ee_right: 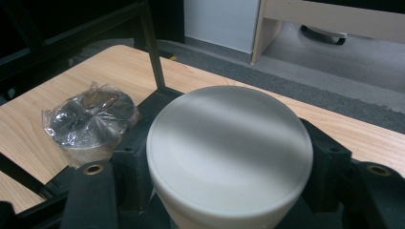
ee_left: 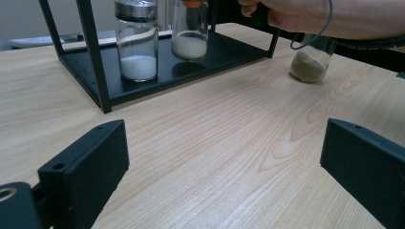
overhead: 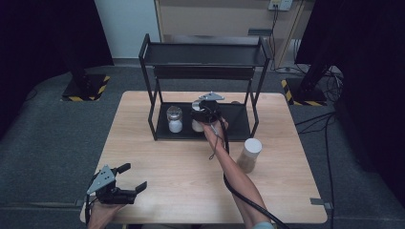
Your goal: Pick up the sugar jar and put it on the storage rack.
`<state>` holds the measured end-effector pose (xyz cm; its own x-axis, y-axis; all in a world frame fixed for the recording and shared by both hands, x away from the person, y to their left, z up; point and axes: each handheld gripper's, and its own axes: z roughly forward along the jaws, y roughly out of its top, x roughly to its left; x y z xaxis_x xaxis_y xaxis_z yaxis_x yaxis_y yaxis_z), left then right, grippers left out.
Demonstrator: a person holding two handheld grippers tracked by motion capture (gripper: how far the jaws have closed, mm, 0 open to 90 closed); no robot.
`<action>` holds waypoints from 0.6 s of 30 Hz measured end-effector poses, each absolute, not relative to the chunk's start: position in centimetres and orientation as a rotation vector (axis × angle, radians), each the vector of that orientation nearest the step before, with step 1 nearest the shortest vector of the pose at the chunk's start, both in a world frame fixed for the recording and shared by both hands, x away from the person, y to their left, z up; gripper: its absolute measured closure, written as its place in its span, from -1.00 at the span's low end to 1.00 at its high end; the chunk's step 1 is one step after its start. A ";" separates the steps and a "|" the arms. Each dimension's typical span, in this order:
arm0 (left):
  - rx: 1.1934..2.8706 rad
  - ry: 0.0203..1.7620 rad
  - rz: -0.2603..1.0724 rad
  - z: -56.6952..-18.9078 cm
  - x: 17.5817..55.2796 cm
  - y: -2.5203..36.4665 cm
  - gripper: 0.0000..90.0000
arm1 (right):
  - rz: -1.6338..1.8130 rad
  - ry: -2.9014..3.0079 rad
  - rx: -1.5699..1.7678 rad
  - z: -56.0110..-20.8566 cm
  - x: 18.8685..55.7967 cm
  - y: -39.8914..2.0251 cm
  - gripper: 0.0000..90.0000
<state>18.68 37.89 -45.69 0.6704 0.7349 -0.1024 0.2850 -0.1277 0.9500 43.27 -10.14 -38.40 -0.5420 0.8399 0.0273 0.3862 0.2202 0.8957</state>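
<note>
A black two-tier rack stands at the back of the wooden table. On its lower shelf sits a silver-lidded jar of white powder. Right beside it, my right gripper is shut from above on the white lid of a second jar of white powder. I cannot tell whether that jar rests on the shelf or hangs just above it. My left gripper lies open near the table's front left corner, with nothing between its jaws.
A white-lidded jar of brown powder stands on the table to the right of the rack, close to the person's right forearm. The rack's upper shelf overhangs the jars. Dark stands flank the table.
</note>
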 end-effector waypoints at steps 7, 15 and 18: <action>1.705 0.831 0.476 -45.7 18.7 37.9 -0.97 | 1.277 2.035 1.137 -38.9 43.4 -9.7 -0.25; 1.708 0.829 0.474 -45.7 18.7 37.9 -0.97 | 1.277 2.030 1.131 -39.4 43.2 -9.6 -0.25; 1.710 0.827 0.474 -45.7 18.7 37.9 -0.97 | 1.280 2.029 1.121 -39.6 43.2 -9.7 -0.26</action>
<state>18.74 37.88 -45.69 0.6735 0.7324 -0.1004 0.2843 -0.1312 0.9497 43.21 -9.70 -39.57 -0.5435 0.8391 0.0217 0.3810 0.2236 0.8971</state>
